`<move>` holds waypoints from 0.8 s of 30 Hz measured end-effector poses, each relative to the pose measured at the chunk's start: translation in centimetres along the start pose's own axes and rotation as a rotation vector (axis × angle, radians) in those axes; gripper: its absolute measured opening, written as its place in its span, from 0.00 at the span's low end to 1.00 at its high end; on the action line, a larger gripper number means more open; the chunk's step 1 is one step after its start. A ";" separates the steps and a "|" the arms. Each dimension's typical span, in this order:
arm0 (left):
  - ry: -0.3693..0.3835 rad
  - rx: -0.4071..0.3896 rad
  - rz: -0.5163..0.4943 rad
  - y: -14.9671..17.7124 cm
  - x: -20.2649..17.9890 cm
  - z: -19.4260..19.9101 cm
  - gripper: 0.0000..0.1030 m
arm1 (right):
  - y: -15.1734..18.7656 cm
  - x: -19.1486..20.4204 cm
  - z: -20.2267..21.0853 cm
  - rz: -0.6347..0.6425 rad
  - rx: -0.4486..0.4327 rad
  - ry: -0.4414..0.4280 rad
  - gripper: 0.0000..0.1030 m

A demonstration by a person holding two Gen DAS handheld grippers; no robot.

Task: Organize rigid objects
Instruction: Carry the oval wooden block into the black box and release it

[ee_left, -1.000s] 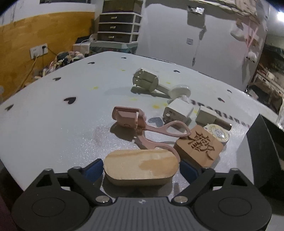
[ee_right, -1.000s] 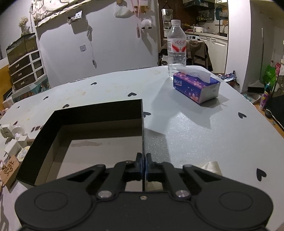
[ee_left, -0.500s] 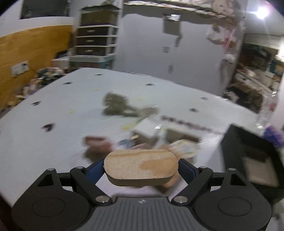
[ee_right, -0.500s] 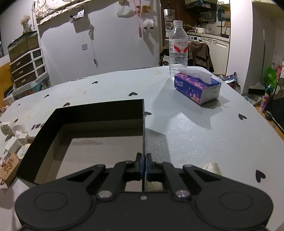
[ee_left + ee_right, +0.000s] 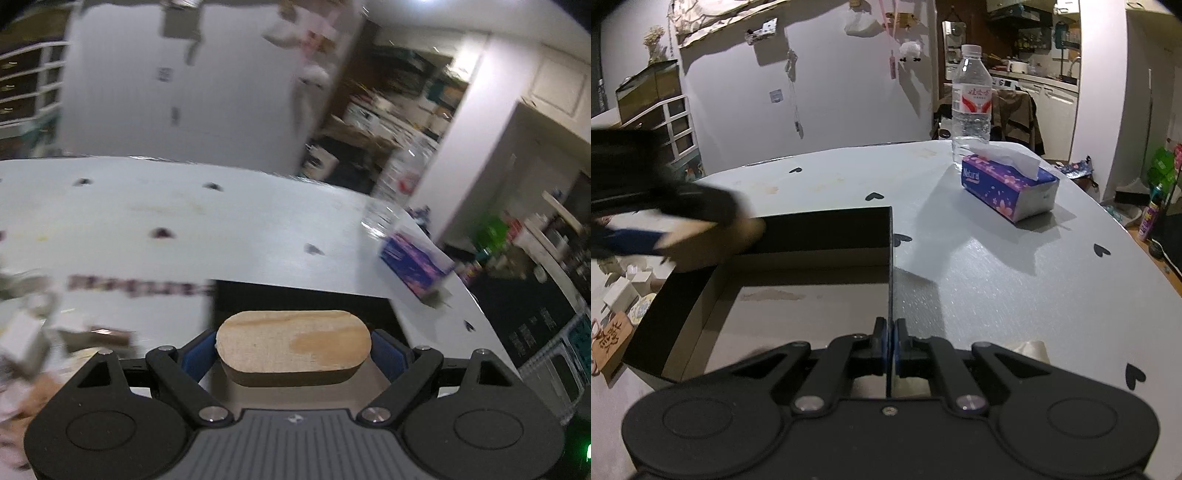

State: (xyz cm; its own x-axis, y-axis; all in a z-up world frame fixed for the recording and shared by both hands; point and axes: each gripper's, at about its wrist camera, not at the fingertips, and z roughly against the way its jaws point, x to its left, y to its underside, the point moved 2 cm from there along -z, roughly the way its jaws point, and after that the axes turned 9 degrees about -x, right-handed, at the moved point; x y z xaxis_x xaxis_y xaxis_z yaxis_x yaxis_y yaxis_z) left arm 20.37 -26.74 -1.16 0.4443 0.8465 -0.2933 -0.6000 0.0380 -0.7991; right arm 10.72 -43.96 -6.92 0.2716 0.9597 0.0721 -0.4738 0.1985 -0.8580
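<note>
My left gripper is shut on an oval wooden block, its blue pads pressing the block's two ends. It holds the block in the air over the near left corner of the black open box. In the right wrist view the left gripper and its block show as a blur above the box's left wall. My right gripper is shut on the top edge of the box's right wall. The box's floor looks bare.
Left of the box lie a carved wooden block, white plug cubes and a round tin. A purple tissue box and a water bottle stand at the far right of the heart-patterned table.
My left gripper lifted the oval wooden block off the table and swung it right, from the cluster of objects to over the black box. The right gripper kept still on the box wall.
</note>
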 end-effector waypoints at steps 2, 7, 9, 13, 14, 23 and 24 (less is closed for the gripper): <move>0.014 0.039 0.002 0.1 -1.3 -2.2 0.86 | -0.1 0.0 0.0 0.010 0.002 -0.010 0.04; 0.009 0.118 0.031 0.9 -3.1 -7.3 0.86 | -0.2 -0.2 0.0 0.020 0.009 -0.035 0.05; 0.006 0.141 0.048 1.2 -3.3 -8.5 0.86 | -0.2 -0.2 0.1 0.016 0.011 -0.050 0.05; -0.006 0.177 0.065 1.4 -3.2 -9.6 0.86 | -0.1 -0.3 0.0 0.018 0.011 -0.074 0.05; -0.008 0.185 0.065 1.5 -3.2 -10.0 0.86 | -0.1 -0.3 0.0 0.018 0.012 -0.075 0.05; -0.043 0.212 0.088 2.2 -2.7 -12.7 0.88 | 0.0 -0.3 0.1 0.011 0.015 -0.075 0.05; -0.043 0.216 0.100 2.2 -2.5 -12.8 0.91 | 0.0 -0.2 0.1 0.010 0.016 -0.073 0.05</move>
State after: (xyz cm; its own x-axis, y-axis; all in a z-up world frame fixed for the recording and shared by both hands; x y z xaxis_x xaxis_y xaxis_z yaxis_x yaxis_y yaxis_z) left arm 26.42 -35.55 -8.93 0.3498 0.8733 -0.3390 -0.7698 0.0618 -0.6353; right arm 10.57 -44.15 -6.92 0.2048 0.9736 0.1010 -0.4894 0.1913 -0.8508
